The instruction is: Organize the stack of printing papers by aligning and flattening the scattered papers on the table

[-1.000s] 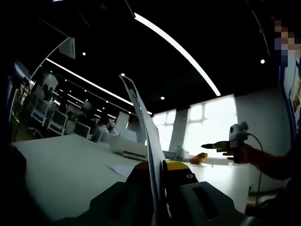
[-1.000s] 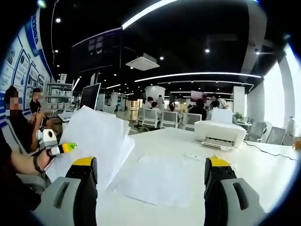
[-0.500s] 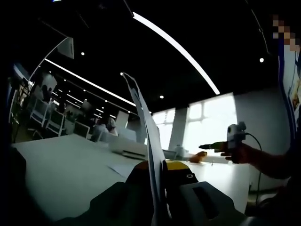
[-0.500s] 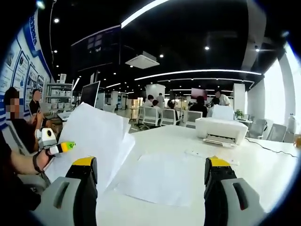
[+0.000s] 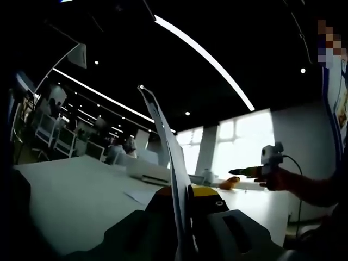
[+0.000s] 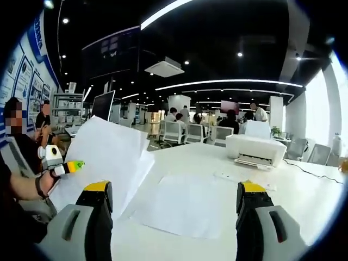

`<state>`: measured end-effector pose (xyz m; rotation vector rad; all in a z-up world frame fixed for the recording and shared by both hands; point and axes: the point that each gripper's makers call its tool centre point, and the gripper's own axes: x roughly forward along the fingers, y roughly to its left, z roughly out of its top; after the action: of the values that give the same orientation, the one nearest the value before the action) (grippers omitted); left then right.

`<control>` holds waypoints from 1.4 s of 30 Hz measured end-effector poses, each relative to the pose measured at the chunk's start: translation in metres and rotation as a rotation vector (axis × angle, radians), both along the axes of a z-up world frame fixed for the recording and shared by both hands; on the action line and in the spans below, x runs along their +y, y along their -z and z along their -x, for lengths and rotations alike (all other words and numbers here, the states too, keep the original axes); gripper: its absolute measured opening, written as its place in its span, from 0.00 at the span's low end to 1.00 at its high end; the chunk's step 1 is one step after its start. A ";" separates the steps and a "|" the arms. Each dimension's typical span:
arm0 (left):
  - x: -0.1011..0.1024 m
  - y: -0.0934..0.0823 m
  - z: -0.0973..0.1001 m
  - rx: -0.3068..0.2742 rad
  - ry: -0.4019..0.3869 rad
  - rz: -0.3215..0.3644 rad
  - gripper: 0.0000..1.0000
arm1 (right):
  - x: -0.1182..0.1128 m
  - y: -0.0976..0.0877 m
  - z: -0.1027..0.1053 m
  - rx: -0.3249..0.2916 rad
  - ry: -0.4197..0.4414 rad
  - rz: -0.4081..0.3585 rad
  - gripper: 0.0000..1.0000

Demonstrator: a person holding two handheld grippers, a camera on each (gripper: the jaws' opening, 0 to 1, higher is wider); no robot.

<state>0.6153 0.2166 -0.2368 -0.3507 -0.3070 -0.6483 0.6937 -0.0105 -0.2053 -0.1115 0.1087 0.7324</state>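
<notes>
My left gripper (image 5: 185, 192) is shut on a stack of white papers (image 5: 166, 147), seen edge-on and standing up from between its jaws. In the right gripper view the same stack (image 6: 109, 157) is held up, tilted, over the table's left edge, with the left gripper (image 6: 66, 166) at its lower left in a person's hand. My right gripper (image 6: 174, 200) is open above the white table (image 6: 304, 190), with nothing between its jaws. A single sheet (image 6: 185, 205) lies flat on the table just ahead of it. The right gripper (image 5: 254, 171) also appears at the right of the left gripper view, away from the papers.
A white printer (image 6: 254, 150) stands at the back right of the table, with a cable (image 6: 310, 171) trailing beside it. A small flat white object (image 6: 225, 177) lies in front of it. Office chairs (image 6: 185, 136) and people fill the room behind; a person sits at far left.
Hardly anything differs: the left gripper still holds the stack upright and the right stays open; both views drift only slightly.
</notes>
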 end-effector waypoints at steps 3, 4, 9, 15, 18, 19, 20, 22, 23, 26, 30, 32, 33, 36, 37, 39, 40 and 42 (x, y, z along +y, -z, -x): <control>0.000 0.000 0.000 0.000 -0.001 0.004 0.07 | 0.004 0.003 -0.002 0.008 -0.002 0.005 0.90; 0.000 0.000 0.000 0.002 -0.001 0.002 0.07 | 0.006 0.004 -0.002 0.011 -0.005 0.003 0.90; -0.001 -0.001 0.001 -0.009 -0.001 -0.006 0.07 | 0.024 0.014 0.000 0.029 -0.043 0.004 0.90; -0.002 0.001 0.000 -0.001 0.002 -0.007 0.07 | 0.029 0.019 0.000 0.039 -0.054 0.002 0.90; -0.001 0.000 0.000 -0.004 -0.002 -0.005 0.07 | 0.026 0.018 -0.001 0.037 -0.048 0.006 0.90; -0.001 0.000 0.000 -0.005 -0.002 -0.004 0.07 | 0.026 0.018 -0.001 0.036 -0.047 0.006 0.90; -0.001 0.000 0.000 -0.004 -0.001 -0.001 0.07 | 0.025 0.017 -0.002 0.035 -0.044 0.006 0.90; -0.001 0.000 0.000 -0.003 0.000 0.000 0.07 | 0.022 0.016 -0.003 0.033 -0.038 0.002 0.90; -0.001 0.000 0.000 -0.002 0.000 -0.001 0.07 | 0.022 0.016 -0.003 0.033 -0.036 0.001 0.90; -0.001 0.001 0.000 0.002 0.001 -0.002 0.07 | 0.019 0.017 -0.003 0.031 -0.029 0.003 0.90; -0.002 0.001 -0.001 0.009 0.005 -0.004 0.07 | 0.017 0.020 -0.004 0.037 -0.022 0.003 0.90; -0.003 0.002 -0.001 0.009 0.005 -0.009 0.07 | 0.015 0.021 -0.005 0.040 -0.018 0.005 0.90; -0.003 0.002 -0.001 0.009 0.005 -0.010 0.07 | 0.015 0.021 -0.005 0.040 -0.017 0.006 0.90; -0.002 0.002 -0.001 0.013 0.005 -0.011 0.07 | 0.012 0.022 -0.009 0.038 -0.008 0.010 0.90; -0.002 0.002 -0.001 0.014 0.005 -0.011 0.07 | 0.011 0.023 -0.011 0.041 -0.005 0.008 0.90; -0.002 0.002 -0.001 0.014 0.004 -0.011 0.07 | 0.010 0.023 -0.014 0.047 -0.002 0.001 0.90; -0.002 0.002 -0.001 0.013 0.003 -0.012 0.07 | 0.009 0.023 -0.015 0.047 0.001 0.000 0.90; -0.002 0.002 0.000 0.012 0.001 -0.011 0.07 | 0.006 0.025 -0.020 0.048 0.016 0.003 0.90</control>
<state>0.6156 0.2146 -0.2388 -0.3441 -0.2920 -0.6481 0.7137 -0.0042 -0.2307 -0.0965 0.1560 0.7193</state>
